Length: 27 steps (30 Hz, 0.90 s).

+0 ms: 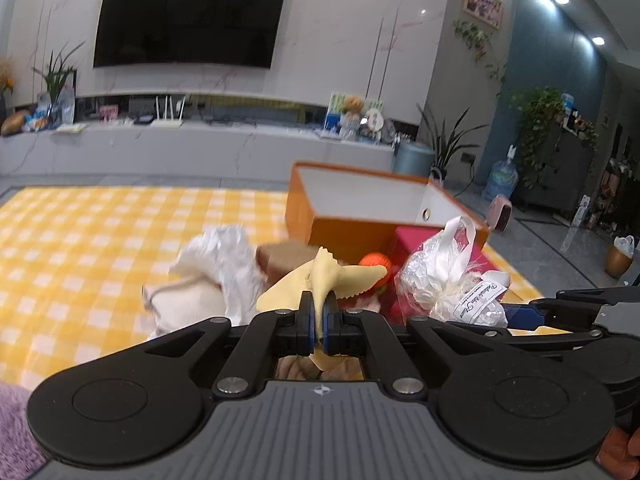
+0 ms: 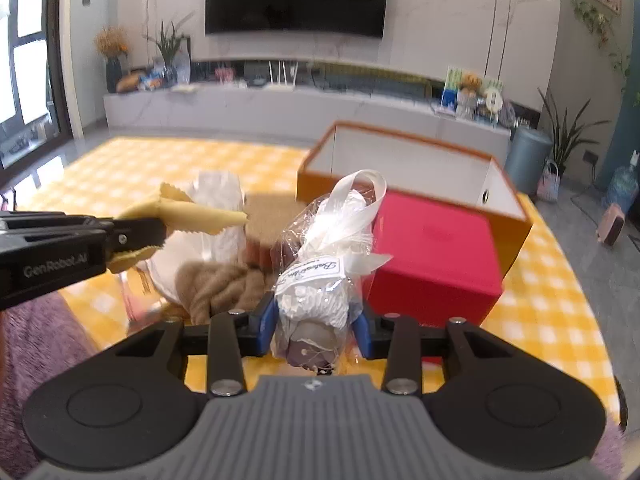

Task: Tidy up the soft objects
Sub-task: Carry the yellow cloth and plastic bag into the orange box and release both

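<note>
Soft items gripped over the yellow checked mat point(image 2: 140, 168)

The left gripper point(image 1: 320, 320) is clamped on a yellow cloth point(image 1: 320, 276); the right gripper point(image 2: 316, 328) is pressed around a cellophane-wrapped bundle point(image 2: 328, 264), whose contents are blurred.

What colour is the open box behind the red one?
Orange outside, white inside: the open box, behind the red box, shows best in the right wrist view.

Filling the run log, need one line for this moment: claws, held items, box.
left claw: shut on yellow cloth | right claw: shut on cellophane bundle | orange box: open, behind
</note>
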Available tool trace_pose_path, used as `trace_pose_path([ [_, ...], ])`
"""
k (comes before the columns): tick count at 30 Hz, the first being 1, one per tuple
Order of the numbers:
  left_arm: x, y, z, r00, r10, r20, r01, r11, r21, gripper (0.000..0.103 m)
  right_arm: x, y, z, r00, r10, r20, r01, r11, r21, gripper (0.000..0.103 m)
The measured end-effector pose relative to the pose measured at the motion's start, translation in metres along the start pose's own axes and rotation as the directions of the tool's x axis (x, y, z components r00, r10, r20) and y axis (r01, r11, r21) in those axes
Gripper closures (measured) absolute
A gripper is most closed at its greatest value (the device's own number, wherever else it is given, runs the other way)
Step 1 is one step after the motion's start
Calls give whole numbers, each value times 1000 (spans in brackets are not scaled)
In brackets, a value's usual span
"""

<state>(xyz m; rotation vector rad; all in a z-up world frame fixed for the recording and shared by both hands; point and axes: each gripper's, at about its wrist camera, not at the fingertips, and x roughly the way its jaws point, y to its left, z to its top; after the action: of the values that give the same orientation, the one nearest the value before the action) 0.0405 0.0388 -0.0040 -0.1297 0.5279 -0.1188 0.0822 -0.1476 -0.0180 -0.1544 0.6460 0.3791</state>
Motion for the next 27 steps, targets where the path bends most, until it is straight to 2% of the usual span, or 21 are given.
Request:
trace_pose_path([
  [8,-2,-22,35,997,-35,73,30,997,68,99,-34,-25,29,992,-15,122,16,1000,-9,64],
  [10,1,-25,46,995,-67,79,61,996,71,99,-37,-34,39,991,-8,135,8,1000,-1,64],
  [12,8,-25,59,992,-102,74,98,994,55,99,-38,-45,50,991,2,137,-3,1000,7,64],
  [15,20,-28,76,991,-106,84,100,992,72,99,-32,-55,66,990,-2,138,2,1000,-4,63],
  [18,37,-26,94,986,-144,82,141,989,42,99,-22,-63,83,991,-4,133,5,1000,-6,63],
  [27,94,-22,129,971,-239,17,239,971,-17,99,37,-93,129,998,-34,46,35,999,-15,63],
])
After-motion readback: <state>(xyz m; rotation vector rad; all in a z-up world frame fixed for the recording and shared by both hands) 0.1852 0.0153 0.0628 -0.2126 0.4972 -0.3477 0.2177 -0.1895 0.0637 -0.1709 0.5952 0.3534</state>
